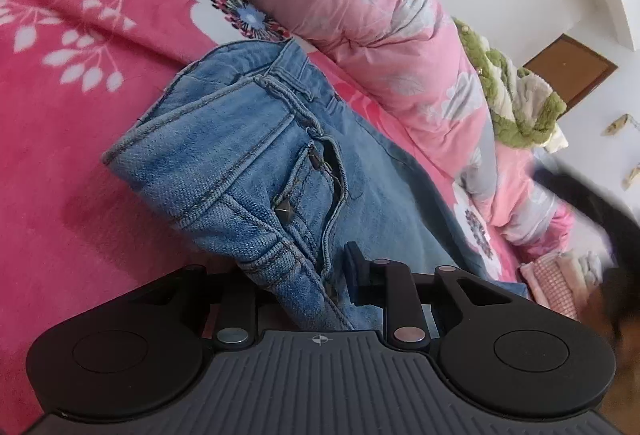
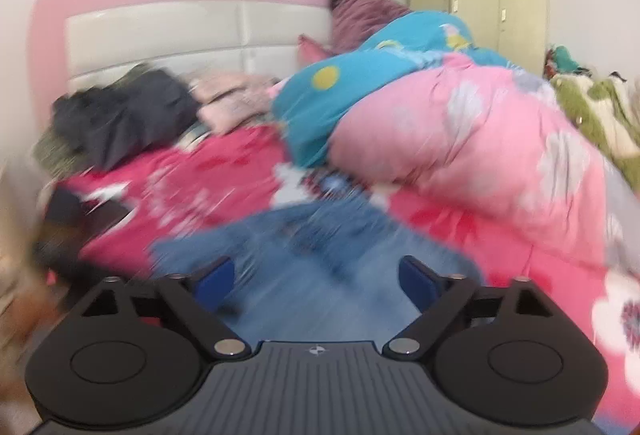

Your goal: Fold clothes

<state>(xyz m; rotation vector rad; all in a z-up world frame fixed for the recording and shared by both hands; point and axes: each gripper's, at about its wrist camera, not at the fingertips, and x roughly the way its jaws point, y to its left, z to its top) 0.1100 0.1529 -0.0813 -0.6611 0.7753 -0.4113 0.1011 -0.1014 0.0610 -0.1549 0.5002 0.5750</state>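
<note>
Lying folded on the pink bedsheet (image 1: 60, 163), the jeans (image 1: 240, 163) run lengthwise away from the left gripper (image 1: 296, 275), waistband farthest. Its fingers pinch the denim; the right gripper (image 2: 316, 275) gapes wide, empty. No readable label.

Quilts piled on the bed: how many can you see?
2. A pink flowered quilt lies heaped along the bed's right side; a blue quilt sits on its far end, toward the headboard. More may be hidden beneath.

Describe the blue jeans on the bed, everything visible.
The light blue denim jeans look faded, with double-stitched seams, belt loops, a riveted pocket and a waistband, folded into layers. They lie on the pink floral bedsheet, the far end near the pink quilt. The left gripper is closed on their near edge; the right gripper hangs open above them, not touching. The right view is blurred.
</note>
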